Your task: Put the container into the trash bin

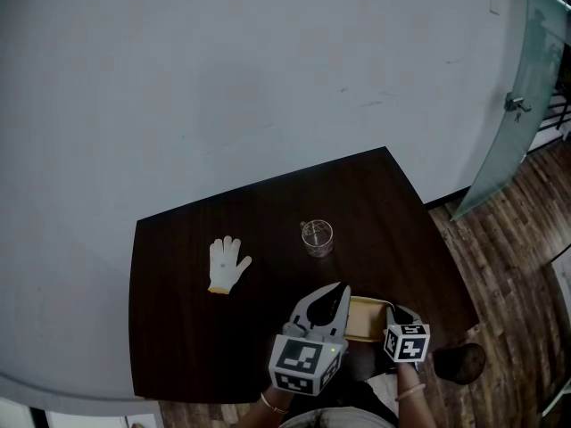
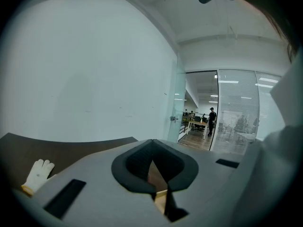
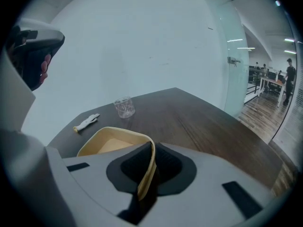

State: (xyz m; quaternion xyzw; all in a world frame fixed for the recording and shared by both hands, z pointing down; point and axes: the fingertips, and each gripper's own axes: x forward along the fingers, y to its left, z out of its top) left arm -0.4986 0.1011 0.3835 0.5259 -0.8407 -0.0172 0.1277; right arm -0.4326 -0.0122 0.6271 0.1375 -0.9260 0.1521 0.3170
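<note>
While the tan container (image 3: 111, 143) is clamped by its rim between the jaws of the right gripper (image 3: 149, 167), it is seen low over the near edge of the dark table (image 1: 178, 328), so the grasp is judged done and the carry not yet made. The left gripper (image 2: 154, 169) is held just beside it, its jaws brought together on nothing. A white glove (image 1: 227, 264) and a glass cup (image 1: 317, 237) are left farther back on the table, well apart from the container. No bin is shown for certain. A dark round object (image 1: 459, 362) is seen on the floor by the table's right corner, and it may be the bin. The move there and the release are judged to remain.
</note>
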